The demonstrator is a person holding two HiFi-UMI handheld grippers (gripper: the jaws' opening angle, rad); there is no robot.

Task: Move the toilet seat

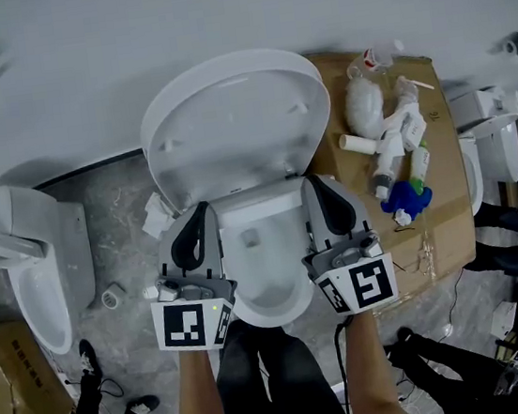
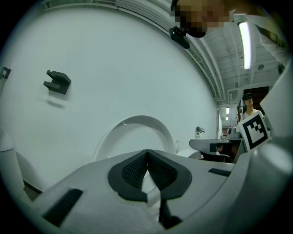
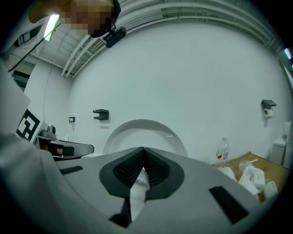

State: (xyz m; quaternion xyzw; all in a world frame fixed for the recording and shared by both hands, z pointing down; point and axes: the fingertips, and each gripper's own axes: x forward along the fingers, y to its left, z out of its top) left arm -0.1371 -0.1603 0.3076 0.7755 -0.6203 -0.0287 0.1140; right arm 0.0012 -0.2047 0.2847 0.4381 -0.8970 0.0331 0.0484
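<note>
The white toilet (image 1: 262, 267) stands in the middle of the head view. Its oval lid (image 1: 233, 119) is raised and leans back against the wall; whether the seat ring is up with it I cannot tell. My left gripper (image 1: 201, 209) lies along the bowl's left rim and my right gripper (image 1: 316, 184) along its right rim. Both are shut with nothing between the pads. In the left gripper view the raised lid (image 2: 137, 132) arches behind the left gripper (image 2: 147, 153). The right gripper view shows that lid (image 3: 144, 132) beyond the right gripper (image 3: 143, 150).
A second toilet (image 1: 31, 269) stands at the left, a third (image 1: 491, 137) at the right. A flattened cardboard sheet (image 1: 440, 215) right of the bowl carries bottles and a blue toy. A cardboard box (image 1: 13, 385) sits bottom left. A tape roll (image 1: 112, 296) lies on the floor.
</note>
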